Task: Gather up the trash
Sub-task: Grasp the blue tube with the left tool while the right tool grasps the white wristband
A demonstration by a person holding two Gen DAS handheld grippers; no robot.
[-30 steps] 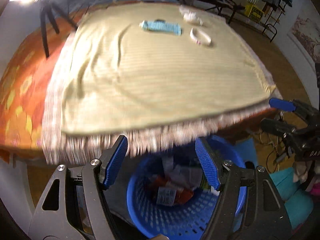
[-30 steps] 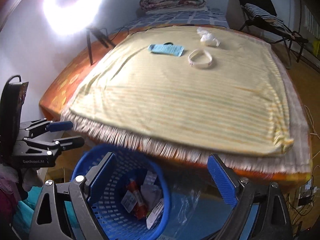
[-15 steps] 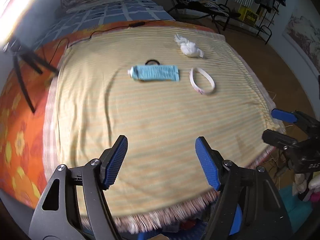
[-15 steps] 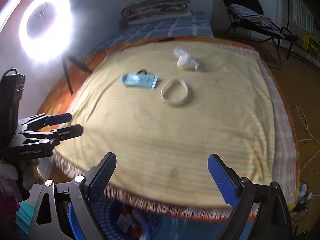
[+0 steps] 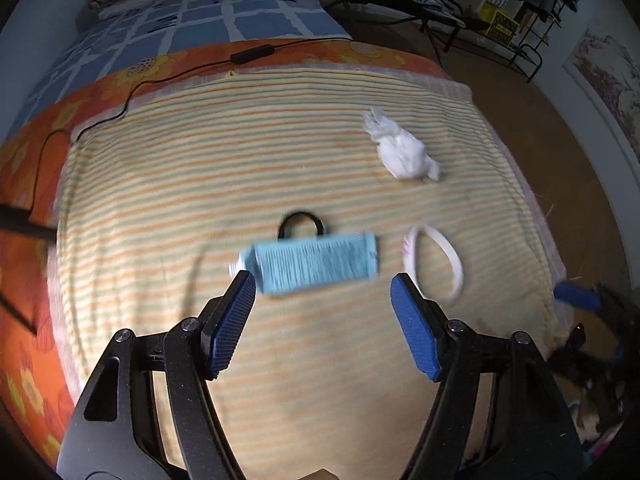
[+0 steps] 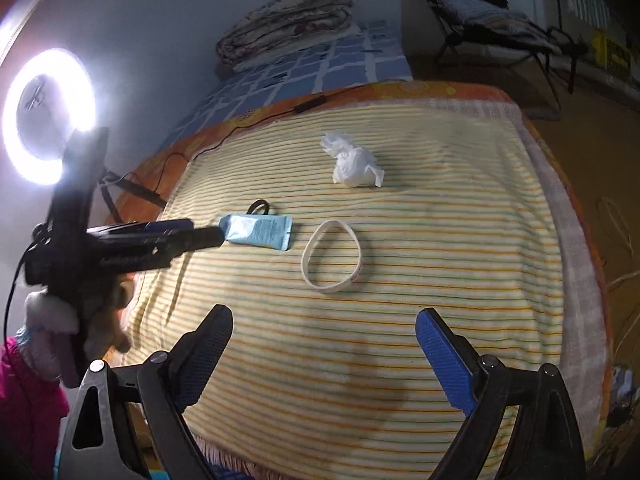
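Left wrist: tube (image 5: 316, 263) beyond parted jaws.

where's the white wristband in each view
Left wrist view: white wristband lies right of centre on the striped blanket, just past the right-hand blue pad.
Right wrist view: white wristband near the middle.
Shared landmark: the light blue tube lies just left of it in both.

Both wrist views look steeply down, close, sharing the striped blanket (image 5: 320, 380).
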